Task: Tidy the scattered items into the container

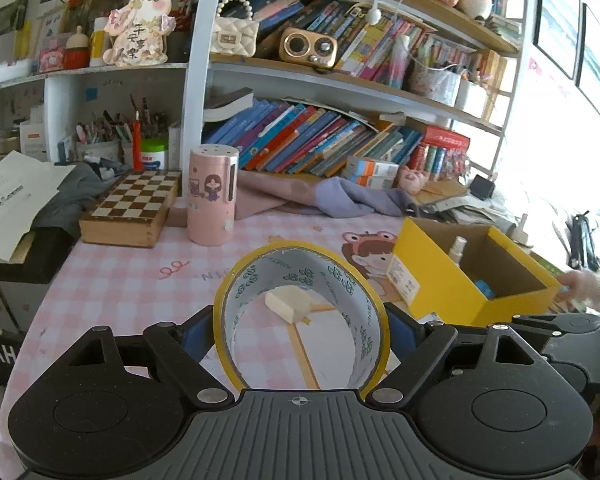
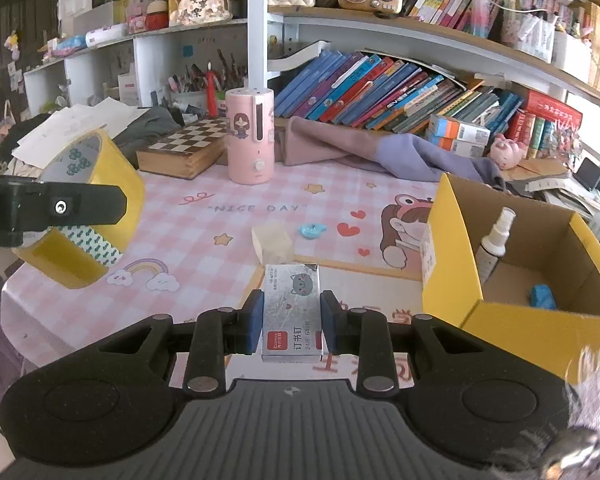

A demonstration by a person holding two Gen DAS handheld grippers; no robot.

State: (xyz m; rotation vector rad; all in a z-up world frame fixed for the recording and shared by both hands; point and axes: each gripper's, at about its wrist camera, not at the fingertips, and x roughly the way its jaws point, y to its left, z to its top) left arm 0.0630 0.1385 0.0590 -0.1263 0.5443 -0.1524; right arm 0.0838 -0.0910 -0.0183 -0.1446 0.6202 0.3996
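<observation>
My left gripper (image 1: pixel 300 330) is shut on a yellow tape roll (image 1: pixel 374 304) and holds it above the pink checked table; the roll also shows in the right wrist view (image 2: pixel 112 184). My right gripper (image 2: pixel 291 326) is shut on a silver staple box (image 2: pixel 292 312), held above the table. A cream eraser block (image 2: pixel 272 244) and a small blue clip (image 2: pixel 312 230) lie on the table; the eraser shows through the roll (image 1: pixel 290 302). The yellow cardboard box (image 2: pixel 452 256) stands at the right with a spray bottle (image 2: pixel 494 240) and a blue item (image 2: pixel 544 296) inside.
A pink humidifier (image 2: pixel 250 140) and a wooden chessboard box (image 2: pixel 184 148) stand at the back of the table. Purple cloth (image 2: pixel 380 152) lies under the bookshelves. Papers are piled at the left (image 2: pixel 72 128). The table's left edge is near the tape roll.
</observation>
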